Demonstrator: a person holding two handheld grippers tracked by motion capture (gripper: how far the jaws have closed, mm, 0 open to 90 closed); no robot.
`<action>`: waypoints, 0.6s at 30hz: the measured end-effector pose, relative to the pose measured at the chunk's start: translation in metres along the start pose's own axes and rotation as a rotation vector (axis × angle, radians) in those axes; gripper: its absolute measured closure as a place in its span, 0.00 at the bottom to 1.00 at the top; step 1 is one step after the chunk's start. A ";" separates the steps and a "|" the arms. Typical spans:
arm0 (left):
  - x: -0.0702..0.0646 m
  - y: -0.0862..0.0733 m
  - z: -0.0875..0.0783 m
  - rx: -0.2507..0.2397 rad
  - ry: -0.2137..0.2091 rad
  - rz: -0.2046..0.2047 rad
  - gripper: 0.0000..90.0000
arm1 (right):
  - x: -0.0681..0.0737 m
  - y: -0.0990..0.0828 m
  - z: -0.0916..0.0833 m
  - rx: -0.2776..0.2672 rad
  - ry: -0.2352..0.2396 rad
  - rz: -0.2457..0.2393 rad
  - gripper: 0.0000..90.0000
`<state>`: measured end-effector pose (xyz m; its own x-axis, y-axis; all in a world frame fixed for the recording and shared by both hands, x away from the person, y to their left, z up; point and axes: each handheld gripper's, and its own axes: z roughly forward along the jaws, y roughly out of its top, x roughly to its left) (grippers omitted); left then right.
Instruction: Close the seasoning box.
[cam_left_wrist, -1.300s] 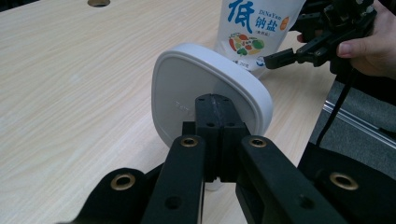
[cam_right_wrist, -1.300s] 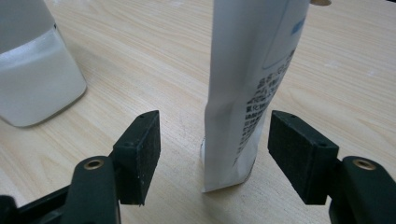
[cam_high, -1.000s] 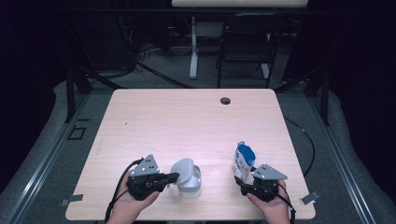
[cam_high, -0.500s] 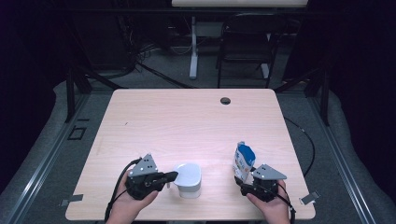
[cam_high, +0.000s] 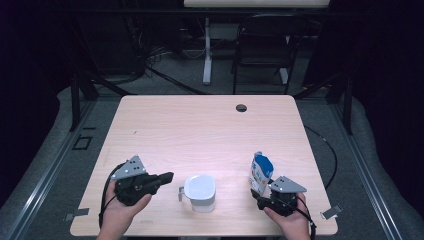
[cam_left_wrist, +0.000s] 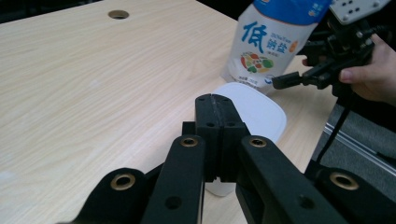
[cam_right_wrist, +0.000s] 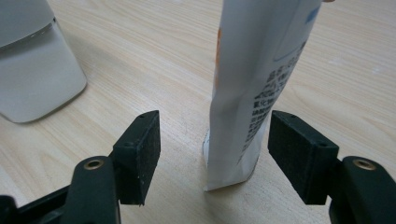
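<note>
- Cup (cam_high: 200, 191): a white, rounded-square plastic cup with a small handle on its left side, standing upright near the table's (cam_high: 200, 125) front edge, between the two hands. It looks empty and smooth, so it should slide if nudged.
- Left gripper (cam_high: 167, 176): the jaws are pressed fully together with nothing between them, tip pointing at the cup's handle and just short of it. In the left gripper view the closed tip (cam_left_wrist: 217, 105) sits in front of the cup's rim (cam_left_wrist: 261, 109).
- To take the cup well, I judge the jaws must first spread, then close on the handle or on the wall from the side, low and square, so the light cup doesn't tip or skate away.
- Pouch (cam_high: 260, 172): a soft white-and-blue stand-up bag with printed text, upright to the right of the cup and apart from it. Its thin, creased film will likely buckle under a hard squeeze.
- Right gripper (cam_high: 262, 192): the jaws stand wide, one pad (cam_right_wrist: 140, 154) on each side of the pouch's base (cam_right_wrist: 247, 116), neither touching it. Closing gently on the stiffer lower part should keep it standing.
- Table: pale wood-grain top, flat and matte, with a cable hole (cam_high: 241, 107) at the far edge.
</note>
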<state>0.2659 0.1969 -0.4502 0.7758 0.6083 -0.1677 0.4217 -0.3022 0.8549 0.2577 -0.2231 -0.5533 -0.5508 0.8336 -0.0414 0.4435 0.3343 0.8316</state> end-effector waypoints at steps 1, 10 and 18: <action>0.004 -0.001 -0.003 -0.007 0.005 -0.013 1.00 | 0.000 0.000 0.000 0.000 0.001 0.001 0.38; 0.045 -0.016 -0.025 -0.038 0.140 -0.114 1.00 | -0.001 0.000 0.000 0.000 0.002 0.003 0.38; 0.070 -0.035 -0.028 -0.025 0.238 -0.182 0.99 | 0.000 0.000 0.001 0.002 0.000 0.003 0.38</action>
<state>0.2923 0.2707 -0.4777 0.5557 0.8064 -0.2022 0.5300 -0.1562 0.8335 0.2581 -0.2228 -0.5537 -0.5496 0.8345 -0.0389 0.4467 0.3329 0.8304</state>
